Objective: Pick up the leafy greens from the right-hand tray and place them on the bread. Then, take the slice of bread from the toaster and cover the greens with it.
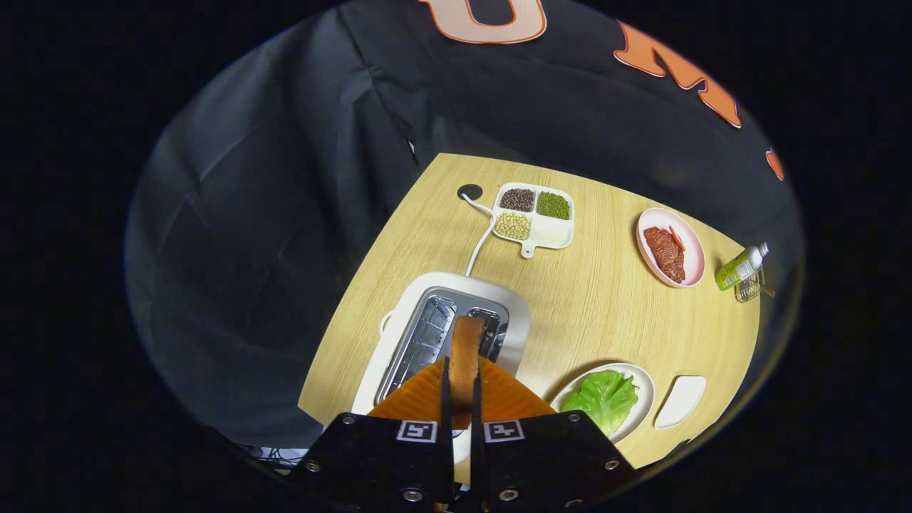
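Note:
My gripper (pixel 463 388) is shut on a slice of browned bread (pixel 467 353), seen edge-on between both fingers. The slice's far end sits over the right-hand slot of the white toaster (pixel 427 285), which stands just ahead of the fingers; I cannot tell whether it still reaches into the slot. The left slot shows its wire grid and holds nothing. To the right of the fingers, leafy greens (pixel 604 397) lie spread on a round white plate (pixel 645 388). Whatever is under the greens is hidden.
A small white tray (pixel 680 400) lies right of the greens' plate. Beyond the toaster are its white cable (pixel 482 242) and a divided dish of beans (pixel 534 214). Far right stand a pink plate with meat (pixel 670 251) and a green bottle (pixel 741 267).

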### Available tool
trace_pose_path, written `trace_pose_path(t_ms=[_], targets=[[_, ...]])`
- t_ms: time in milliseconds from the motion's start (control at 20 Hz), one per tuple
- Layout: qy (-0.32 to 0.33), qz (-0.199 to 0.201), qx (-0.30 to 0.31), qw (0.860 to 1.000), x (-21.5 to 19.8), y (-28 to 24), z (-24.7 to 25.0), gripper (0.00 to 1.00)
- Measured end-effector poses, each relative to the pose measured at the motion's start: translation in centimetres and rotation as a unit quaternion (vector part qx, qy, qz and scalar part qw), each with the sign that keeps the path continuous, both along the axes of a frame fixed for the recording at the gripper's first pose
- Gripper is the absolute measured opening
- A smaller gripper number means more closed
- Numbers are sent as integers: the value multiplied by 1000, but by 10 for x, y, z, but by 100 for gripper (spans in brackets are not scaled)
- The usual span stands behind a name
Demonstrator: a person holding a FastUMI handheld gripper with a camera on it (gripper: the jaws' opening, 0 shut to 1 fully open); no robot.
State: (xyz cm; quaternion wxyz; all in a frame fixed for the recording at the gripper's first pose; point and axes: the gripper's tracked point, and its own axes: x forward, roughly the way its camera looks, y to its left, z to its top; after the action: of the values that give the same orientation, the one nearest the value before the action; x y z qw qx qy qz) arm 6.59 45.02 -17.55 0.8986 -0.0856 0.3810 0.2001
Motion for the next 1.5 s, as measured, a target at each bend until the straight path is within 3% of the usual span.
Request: trace_pose_path(t_ms=[400, 750, 1200, 1500], targets=[[-23, 5, 65, 998, -19, -16, 46, 10], [-44, -13, 88, 995, -24, -72, 64, 10], [-22, -61, 116, 991, -18, -158, 31, 10], [3, -65, 129, 990, -8, -185, -15, 10]])
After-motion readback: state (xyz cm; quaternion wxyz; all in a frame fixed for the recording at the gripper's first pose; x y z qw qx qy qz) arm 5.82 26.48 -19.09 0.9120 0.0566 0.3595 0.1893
